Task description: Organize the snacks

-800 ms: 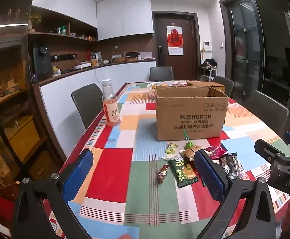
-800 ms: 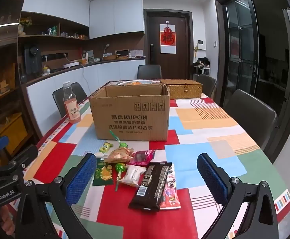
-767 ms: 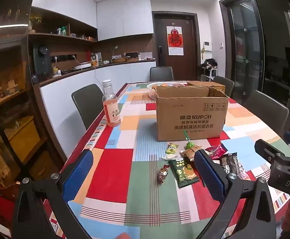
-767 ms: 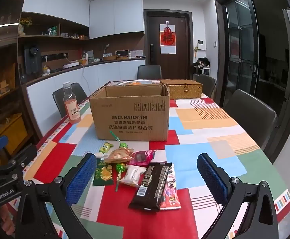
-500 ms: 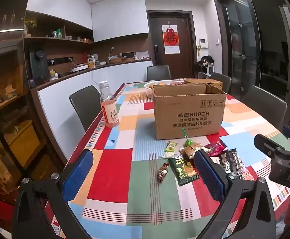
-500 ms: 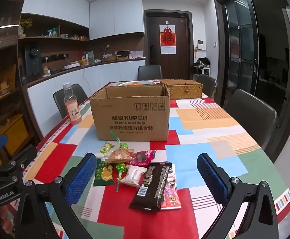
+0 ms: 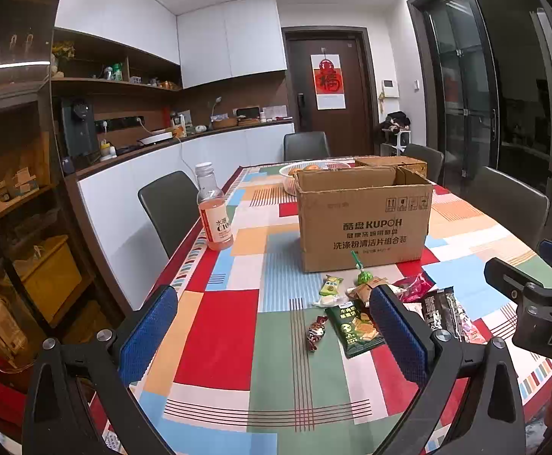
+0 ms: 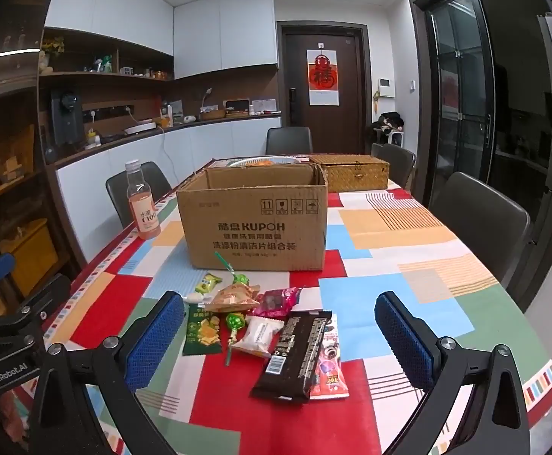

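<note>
An open cardboard box (image 8: 253,223) (image 7: 363,220) stands on the patchwork tablecloth. Several snack packs lie in front of it: a dark chocolate pack (image 8: 295,354), a green cracker pack (image 8: 202,331) (image 7: 353,328), a white pack (image 8: 259,335), a pink pack (image 8: 278,299), a small red-brown candy (image 7: 315,331). My right gripper (image 8: 279,345) is open above the pile, holding nothing. My left gripper (image 7: 274,331) is open and empty, left of the pile.
A pink drink bottle (image 7: 215,212) (image 8: 143,206) stands near the table's left edge. A woven basket (image 8: 350,176) and a white bowl (image 7: 295,174) sit behind the box. Dark chairs (image 8: 480,223) surround the table.
Both grippers have tilted up slightly and the view shifted a little; the snacks and box have not moved. Both stay open.
</note>
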The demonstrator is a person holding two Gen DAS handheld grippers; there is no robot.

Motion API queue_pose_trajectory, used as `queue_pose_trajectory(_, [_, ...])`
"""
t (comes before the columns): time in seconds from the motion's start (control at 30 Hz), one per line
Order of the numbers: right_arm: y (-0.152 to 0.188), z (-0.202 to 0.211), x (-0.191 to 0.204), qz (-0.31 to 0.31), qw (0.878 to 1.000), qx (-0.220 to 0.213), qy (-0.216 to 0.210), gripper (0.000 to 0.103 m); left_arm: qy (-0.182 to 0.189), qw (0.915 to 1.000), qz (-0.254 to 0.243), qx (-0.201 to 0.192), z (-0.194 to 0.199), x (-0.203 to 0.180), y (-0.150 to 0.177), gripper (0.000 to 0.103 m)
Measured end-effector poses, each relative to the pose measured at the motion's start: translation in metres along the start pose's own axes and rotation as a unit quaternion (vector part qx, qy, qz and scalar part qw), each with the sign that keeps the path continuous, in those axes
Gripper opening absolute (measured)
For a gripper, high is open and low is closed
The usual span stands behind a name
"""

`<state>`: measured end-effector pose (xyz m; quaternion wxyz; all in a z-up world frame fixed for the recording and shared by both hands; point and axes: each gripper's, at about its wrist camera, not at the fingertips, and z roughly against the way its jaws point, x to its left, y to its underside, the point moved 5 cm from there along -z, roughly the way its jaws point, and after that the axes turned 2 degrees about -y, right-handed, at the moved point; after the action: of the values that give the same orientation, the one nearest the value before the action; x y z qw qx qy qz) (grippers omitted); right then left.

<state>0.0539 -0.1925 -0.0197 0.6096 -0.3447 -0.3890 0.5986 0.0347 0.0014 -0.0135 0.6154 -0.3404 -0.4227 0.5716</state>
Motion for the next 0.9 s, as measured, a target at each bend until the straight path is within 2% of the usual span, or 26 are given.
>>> queue_pose_trajectory(0.9, [0.0007, 0.0008, 0.0062, 0.006, 1.000, 0.000, -0.003, 0.102, 0.001, 1.0000, 0.001, -0.003, 0.0025, 0.0019, -0.0005, 0.103])
